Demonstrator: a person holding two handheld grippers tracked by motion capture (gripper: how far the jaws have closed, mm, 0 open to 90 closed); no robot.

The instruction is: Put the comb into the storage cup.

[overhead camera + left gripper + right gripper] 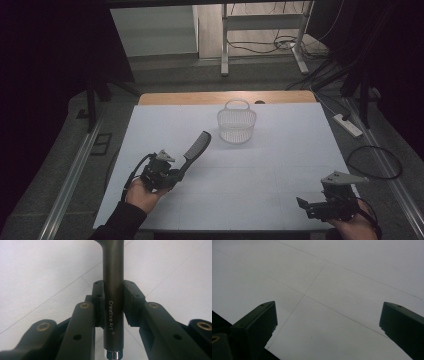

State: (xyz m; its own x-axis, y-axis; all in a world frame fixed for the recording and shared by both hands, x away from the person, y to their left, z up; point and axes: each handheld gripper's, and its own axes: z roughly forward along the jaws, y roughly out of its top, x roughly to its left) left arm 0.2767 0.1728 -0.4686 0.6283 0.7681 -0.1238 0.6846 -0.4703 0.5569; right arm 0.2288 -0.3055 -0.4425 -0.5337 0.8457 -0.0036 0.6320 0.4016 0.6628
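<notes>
Comb (196, 147): dark plastic, smooth satin handle with a shiny metal end cap. Basket (236, 124): translucent white plastic mesh. Table (280, 150): matt white sheet over a bare wood edge. Left gripper (113, 296): matt black plastic.

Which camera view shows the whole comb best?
The high view: the comb shows with its toothed head, held by the left gripper. The left gripper view shows its handle clamped between the jaws. The right gripper view shows bare table.
</notes>
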